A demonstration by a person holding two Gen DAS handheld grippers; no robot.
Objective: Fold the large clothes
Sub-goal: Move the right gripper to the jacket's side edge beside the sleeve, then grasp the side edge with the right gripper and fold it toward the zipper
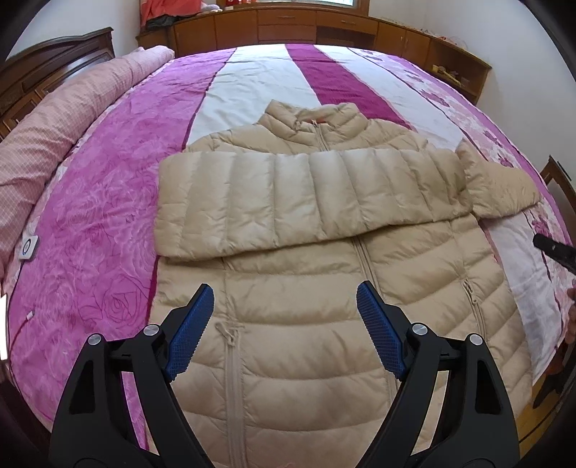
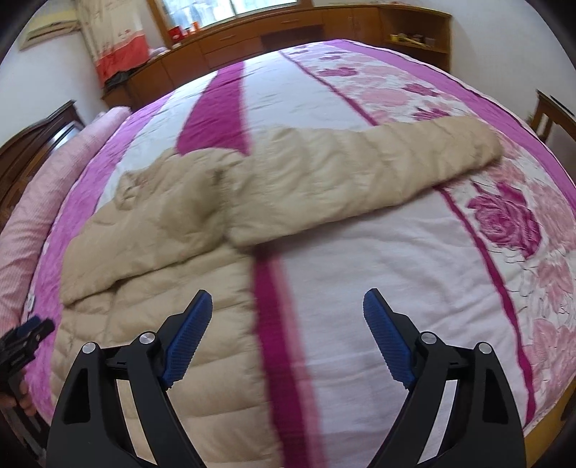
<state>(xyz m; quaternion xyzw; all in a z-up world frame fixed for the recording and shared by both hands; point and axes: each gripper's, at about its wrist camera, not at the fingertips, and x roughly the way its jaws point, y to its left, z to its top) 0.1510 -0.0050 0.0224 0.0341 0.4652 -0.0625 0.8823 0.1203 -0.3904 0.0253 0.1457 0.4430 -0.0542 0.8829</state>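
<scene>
Blue ribbed pads (image 1: 190,333) tip the black fingers of the left gripper (image 1: 285,333), whose jaws stand wide apart with nothing between them. Directly under and between them lies the lower front of a beige puffer jacket (image 1: 306,298), spread flat on the bedspread (image 1: 108,201) with its front up; a zipped pocket (image 1: 232,360) sits just inside the left finger, and the centre zipper (image 1: 367,262) runs away from the right finger toward the collar (image 1: 313,118). Beyond the fingertips one sleeve (image 1: 288,201) is folded straight across the chest. Farther off and to the right, the other sleeve (image 1: 504,187) pokes outward.

The right gripper (image 2: 287,336) is likewise spread open and empty. Its left finger hovers over the jacket's side, its right finger over bare white bedspread, with a magenta stripe (image 2: 280,342) running between them. Ahead of the jaws the outstretched sleeve (image 2: 360,172) lies on the cover, reaching up to the right, clear of both fingers. This view is motion-blurred.

Past the jacket, left of both pairs of jaws, a rolled pink quilt (image 1: 72,108) lies along the wooden headboard (image 1: 54,61). Farthest away, wooden cabinets (image 1: 288,25) line the wall.
</scene>
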